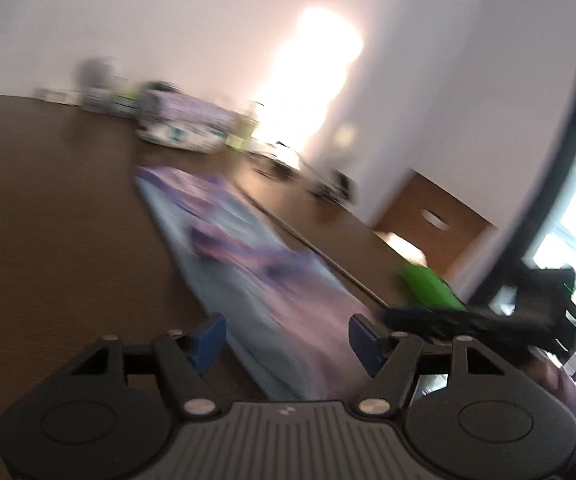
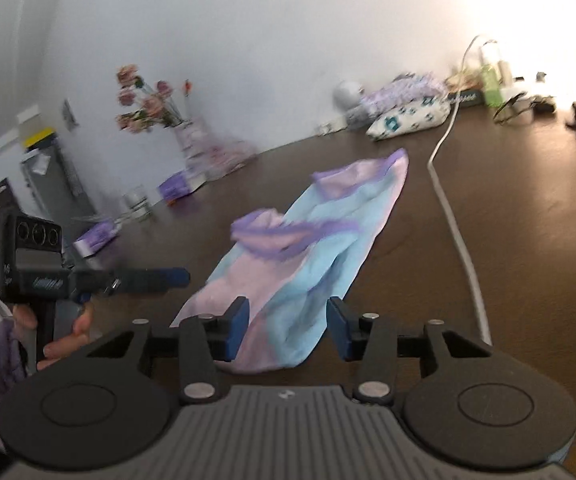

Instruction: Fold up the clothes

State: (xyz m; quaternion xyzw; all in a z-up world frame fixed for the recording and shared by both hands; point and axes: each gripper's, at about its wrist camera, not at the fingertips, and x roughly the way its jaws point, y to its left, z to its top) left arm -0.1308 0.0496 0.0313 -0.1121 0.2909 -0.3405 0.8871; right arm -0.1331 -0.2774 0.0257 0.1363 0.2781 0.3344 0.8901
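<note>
Garment [image 2: 308, 240] lies lengthwise, stretching away toward the wall [image 2: 248, 40].

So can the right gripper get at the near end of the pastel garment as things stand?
Probably yes: the right gripper is open, the pastel garment's near end lies between its fingers, and nothing blocks the way.

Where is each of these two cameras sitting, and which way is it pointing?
Left wrist: on the left gripper, looking down along open jaws at the garment; the right gripper shows.
Right wrist: on the right gripper, facing the same garment; the left gripper and hand show.
Shared: garment, brown table.
</note>
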